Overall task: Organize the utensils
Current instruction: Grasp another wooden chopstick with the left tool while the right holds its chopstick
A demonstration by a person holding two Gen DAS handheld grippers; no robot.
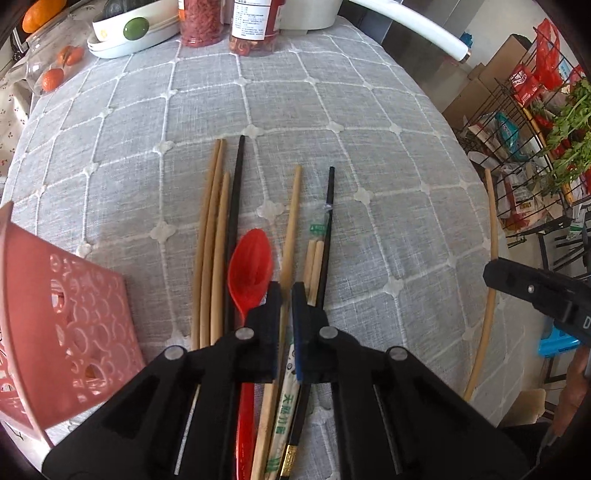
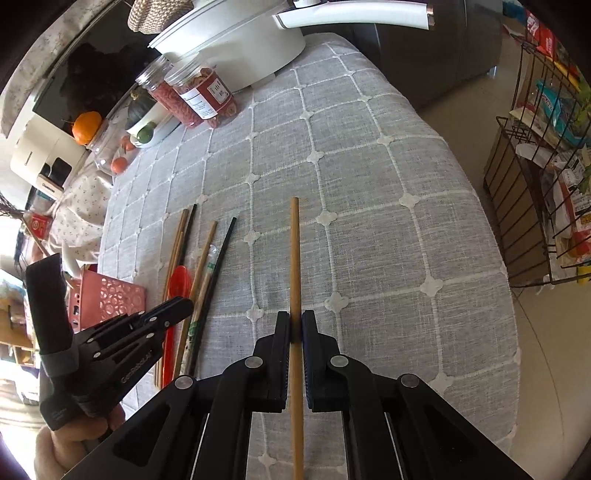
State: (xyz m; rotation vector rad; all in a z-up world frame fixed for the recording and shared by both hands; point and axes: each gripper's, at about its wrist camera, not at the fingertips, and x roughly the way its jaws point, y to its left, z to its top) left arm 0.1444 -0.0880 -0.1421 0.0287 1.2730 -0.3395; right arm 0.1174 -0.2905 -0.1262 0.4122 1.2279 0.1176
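Several wooden and black chopsticks (image 1: 214,236) and a red plastic spoon (image 1: 250,269) lie side by side on the grey checked tablecloth (image 1: 332,92). My left gripper (image 1: 287,291) is shut on one wooden chopstick (image 1: 291,229) in that row. A pink perforated basket (image 1: 62,325) lies tipped at the left. My right gripper (image 2: 295,323) is shut on a single wooden chopstick (image 2: 294,254) lying apart to the right; that chopstick also shows in the left wrist view (image 1: 489,266). The row also shows in the right wrist view (image 2: 199,258).
At the table's far edge stand two jars (image 1: 225,18), a white dish (image 1: 129,33), oranges (image 1: 55,74) and a white pot (image 2: 236,40). A wire rack (image 1: 535,140) with packets and greens stands off the table's right side.
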